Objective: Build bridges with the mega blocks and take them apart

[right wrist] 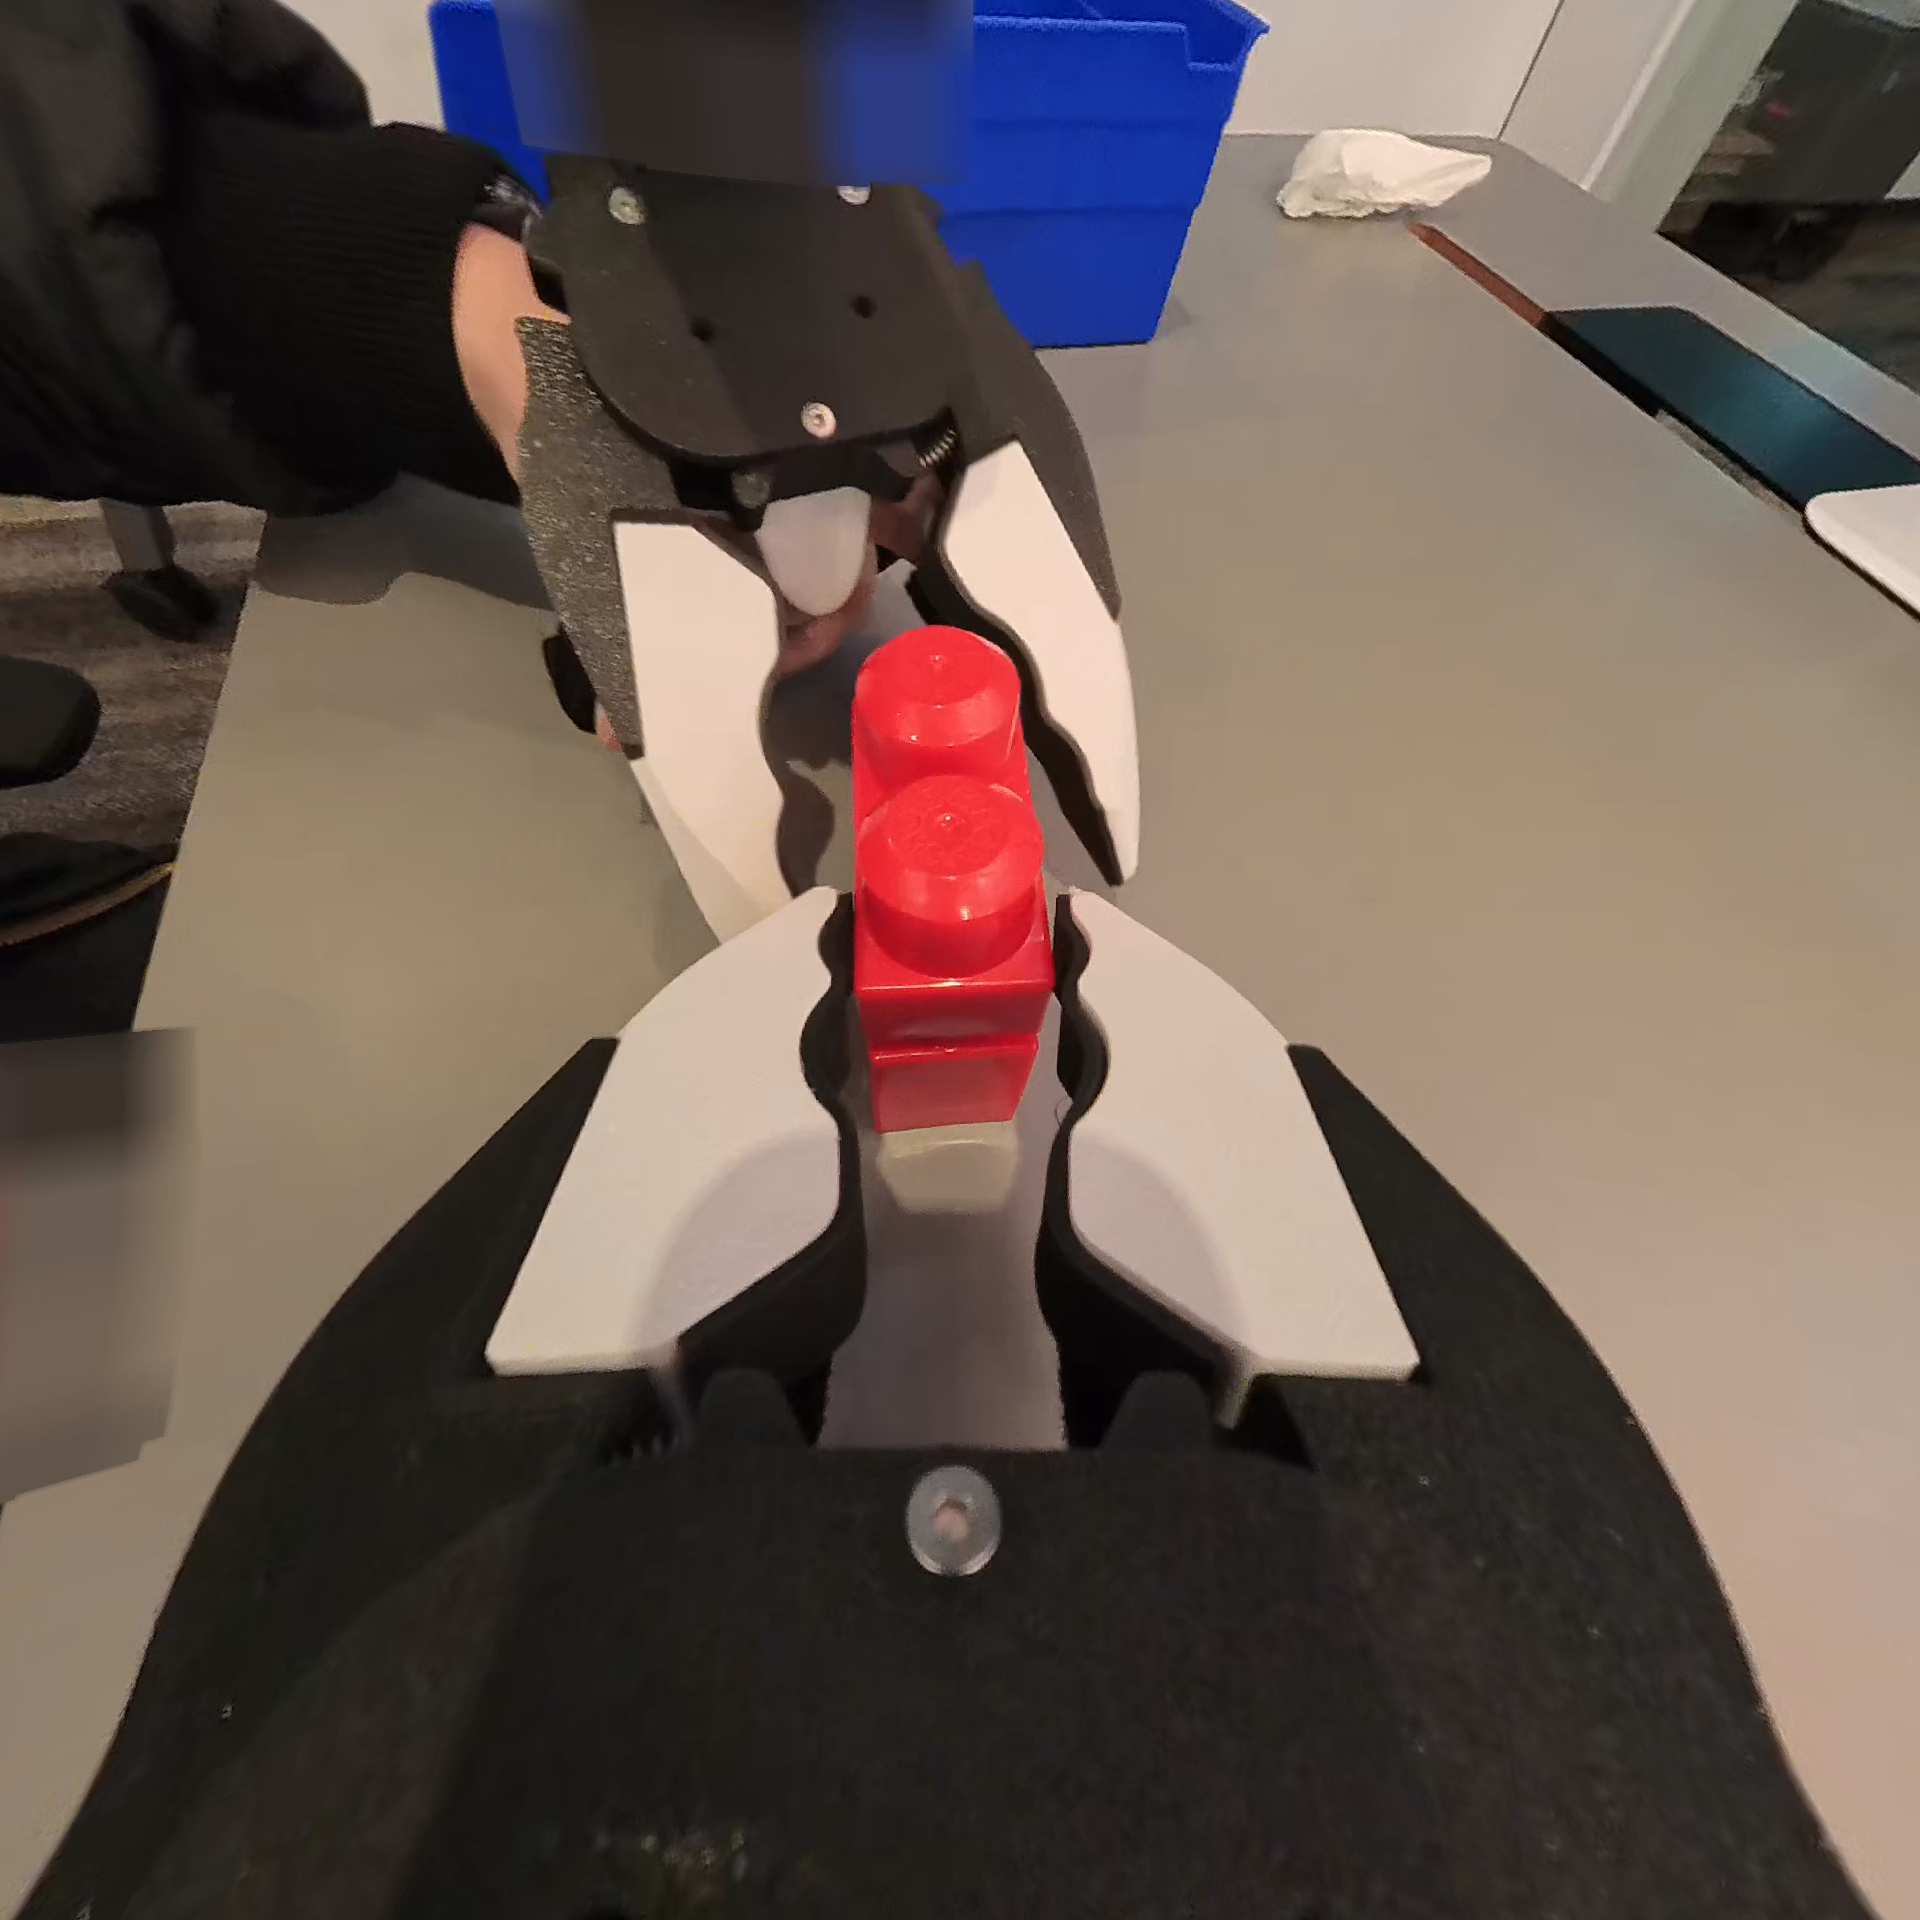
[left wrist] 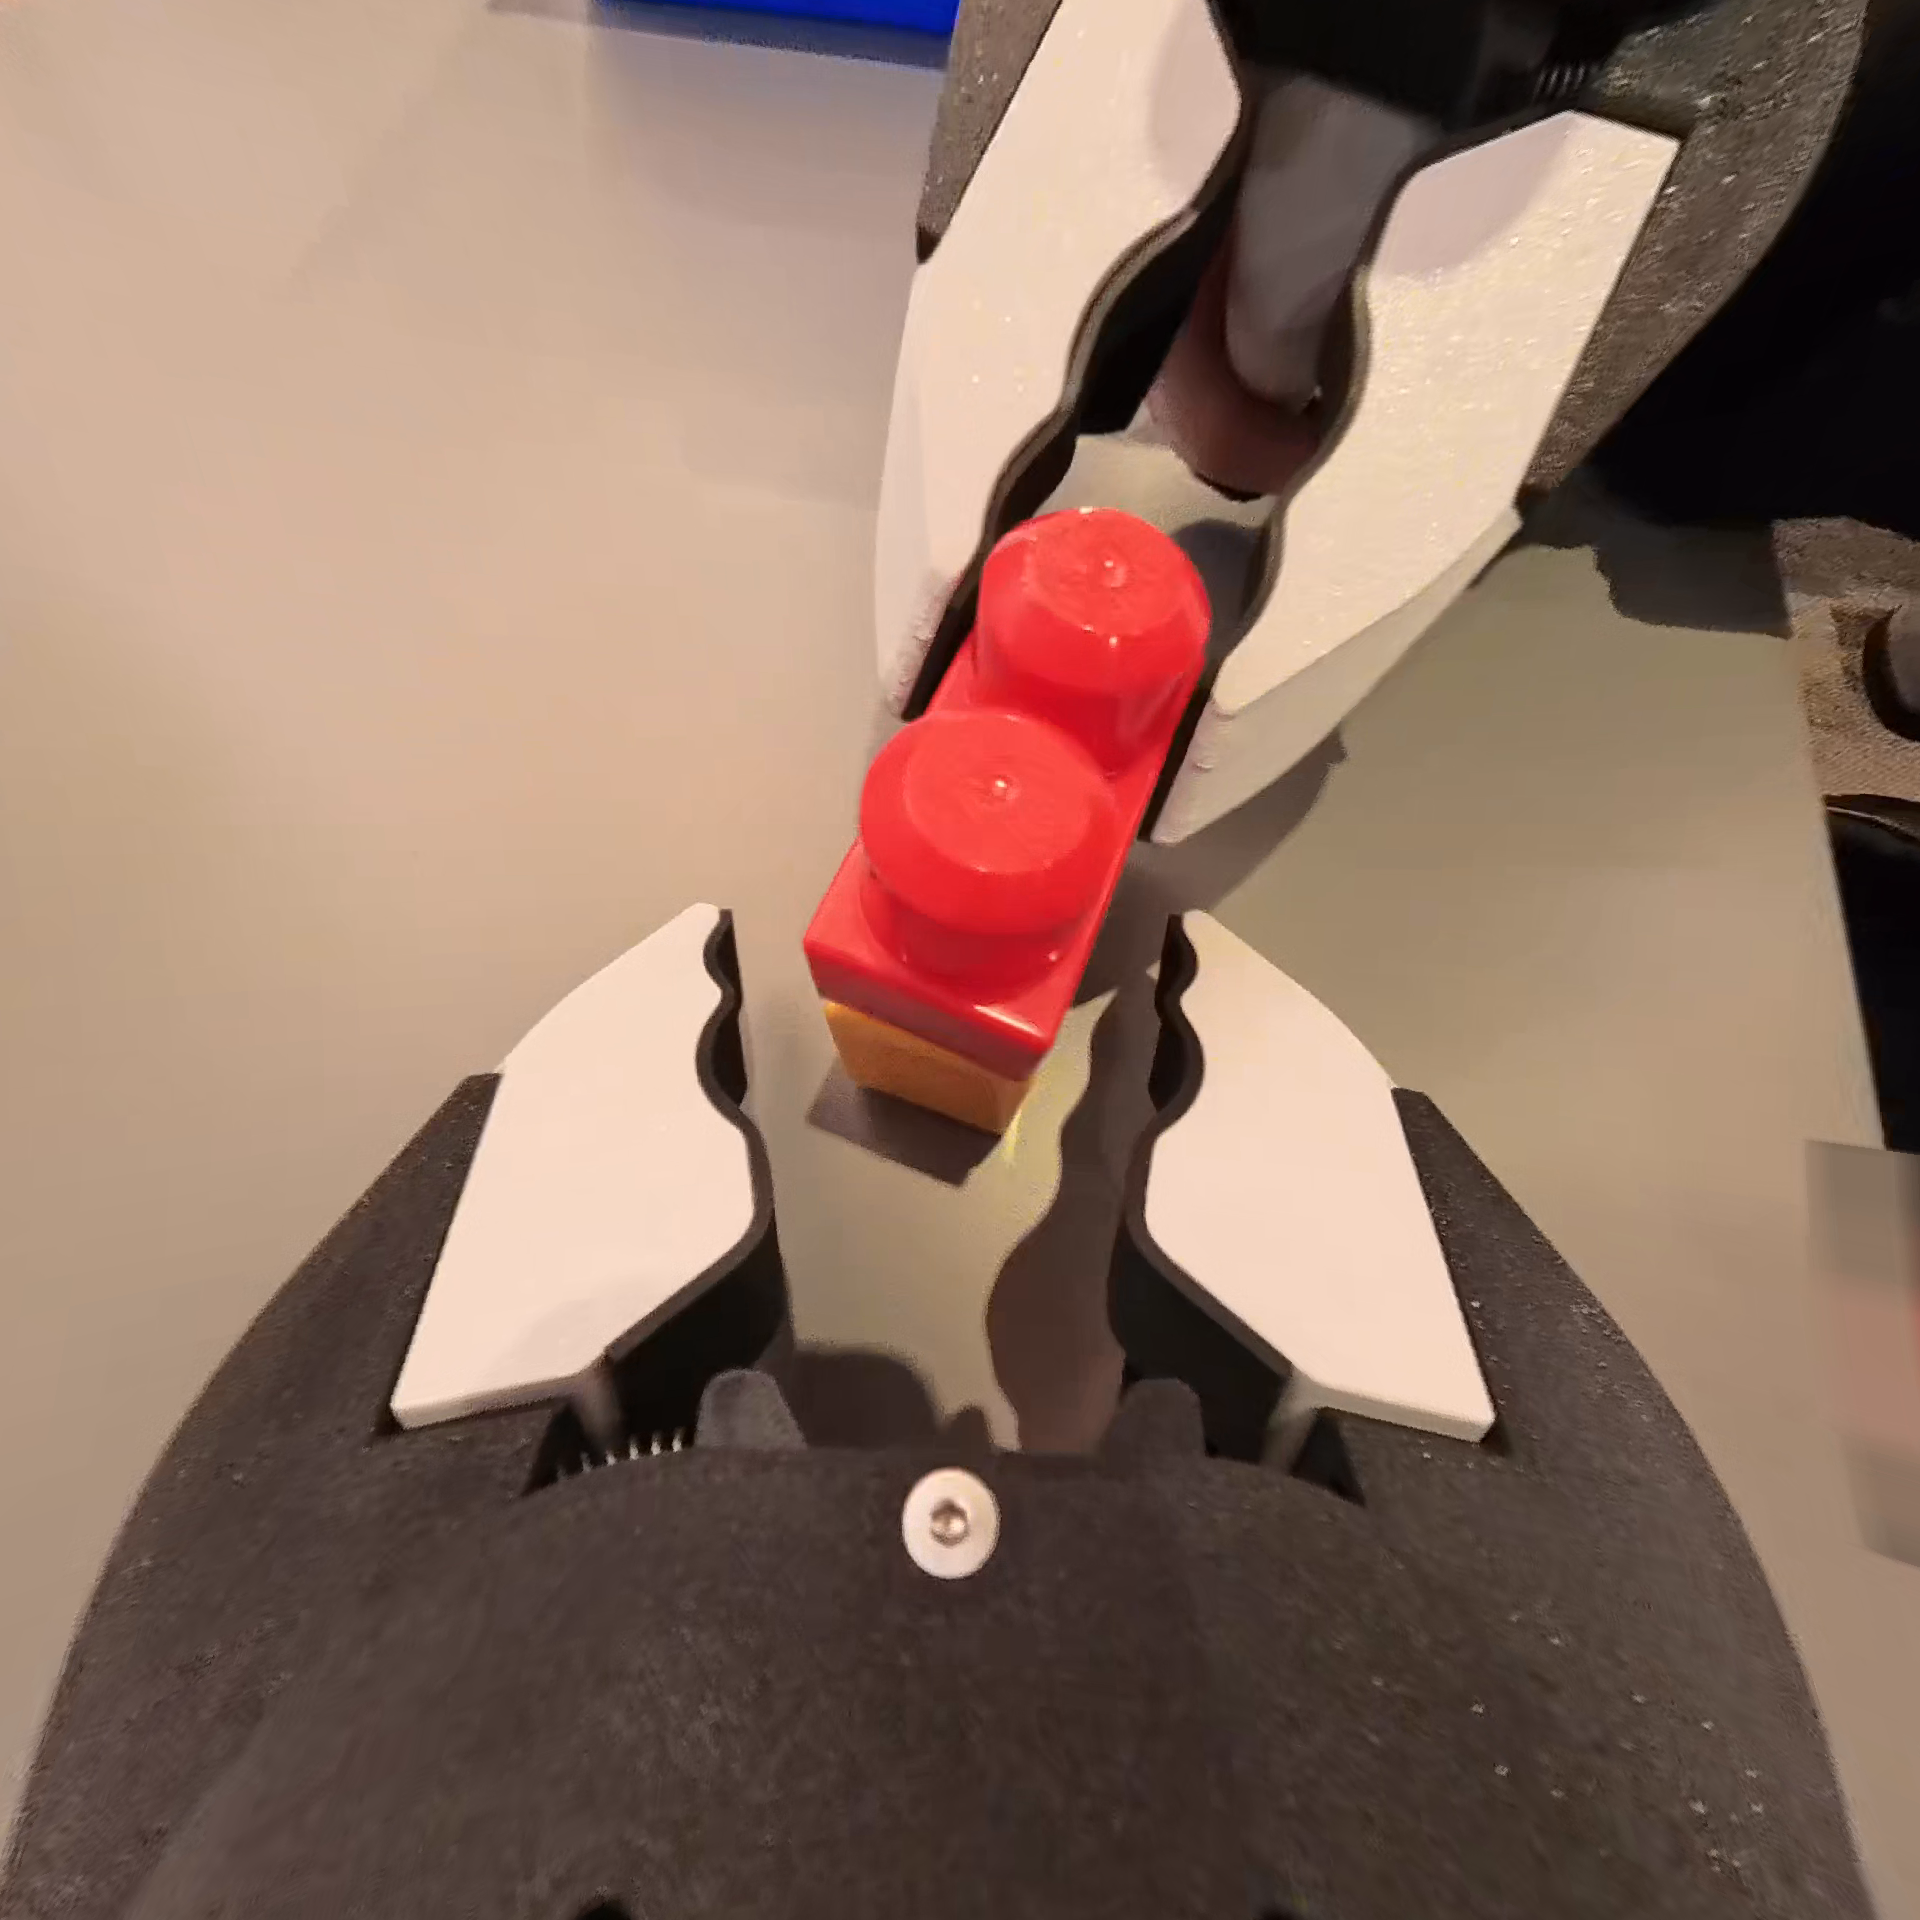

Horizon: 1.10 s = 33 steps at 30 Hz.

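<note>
Right wrist view has the red two-stud block (right wrist: 951, 914) dead centre, its long axis running straight away from the camera, studs up, one stud near and one far. Under its near end sits a second red block (right wrist: 954, 1081), and below that a pale piece (right wrist: 948, 1169) whose shape is hard to make out. The right gripper (right wrist: 951, 956) is clamped on the near end of the top block, a dark inner pad pressing each side face. In the left wrist view the same top block (left wrist: 1003, 821) runs away from the camera and leans a little to the right, with a yellow block (left wrist: 925, 1075) under the end nearest that camera (so the long block spans two supports, one at each end). The yellow block stands on a small dark square patch (left wrist: 894, 1132) on the grey table (left wrist: 364, 623).

The left gripper (left wrist: 951, 977) is spread wide, its fingertips either side of the yellow-supported end and not touching it; from the right wrist view it (right wrist: 940, 831) straddles the far stud with clear gaps. A hand (right wrist: 488, 343) in a black sleeve (right wrist: 208, 312) holds it. Behind stand a blue bin (right wrist: 1081, 177) and, farther right, a crumpled white cloth (right wrist: 1371, 171)
</note>
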Tool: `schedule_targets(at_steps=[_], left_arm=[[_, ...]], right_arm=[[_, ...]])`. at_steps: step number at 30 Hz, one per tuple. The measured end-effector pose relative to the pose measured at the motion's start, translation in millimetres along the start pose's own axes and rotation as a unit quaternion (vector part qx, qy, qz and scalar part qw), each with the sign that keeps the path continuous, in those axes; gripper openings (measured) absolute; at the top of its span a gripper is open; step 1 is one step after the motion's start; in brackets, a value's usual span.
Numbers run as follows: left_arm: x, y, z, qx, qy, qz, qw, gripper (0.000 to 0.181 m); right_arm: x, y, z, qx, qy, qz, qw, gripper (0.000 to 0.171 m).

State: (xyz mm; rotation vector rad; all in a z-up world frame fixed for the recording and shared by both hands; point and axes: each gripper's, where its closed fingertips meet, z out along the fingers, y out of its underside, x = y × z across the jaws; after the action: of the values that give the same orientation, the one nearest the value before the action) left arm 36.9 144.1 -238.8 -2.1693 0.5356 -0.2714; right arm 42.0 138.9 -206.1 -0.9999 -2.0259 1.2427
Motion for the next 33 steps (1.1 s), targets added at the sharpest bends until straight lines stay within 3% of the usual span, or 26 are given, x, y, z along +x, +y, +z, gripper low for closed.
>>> schedule_targets(at_steps=[8,10,16,18,25,27,30,33], left_arm=[[2.9,5.7,17.6,-0.052,-0.002,0.027,0.998,0.068],[-0.3,4.2,18.5,-0.049,-0.01,0.016,0.999,0.058],[0.3,3.0,20.5,-0.05,-0.01,0.007,0.999,0.053],[2.0,2.7,20.2,-0.048,-0.004,0.009,0.999,0.044],[4.6,3.1,20.4,-0.05,0.011,0.005,0.999,0.044],[5.1,3.1,20.4,-0.05,0.014,0.005,0.999,0.044],[5.9,3.4,20.7,-0.052,0.018,0.004,0.998,0.045],[2.5,3.9,23.2,-0.059,0.004,-0.001,0.998,0.058]], right_arm=[[3.4,0.3,-0.9,0.0,-0.011,-0.013,1.0,0.036],[3.9,0.7,-1.8,0.002,-0.012,-0.012,1.0,0.036],[5.6,1.8,-4.0,0.003,-0.006,-0.015,1.0,0.036],[6.1,1.4,-4.2,0.005,-0.004,-0.015,1.0,0.046],[5.6,-5.3,-4.8,-0.017,-0.016,-0.055,0.998,0.046],[4.1,-2.5,-3.9,-0.038,-0.04,-0.06,0.997,0.035],[3.7,-0.7,-3.1,-0.058,-0.056,-0.066,0.995,0.035],[4.4,0.4,-3.3,-0.067,-0.058,-0.074,0.993,0.034]])
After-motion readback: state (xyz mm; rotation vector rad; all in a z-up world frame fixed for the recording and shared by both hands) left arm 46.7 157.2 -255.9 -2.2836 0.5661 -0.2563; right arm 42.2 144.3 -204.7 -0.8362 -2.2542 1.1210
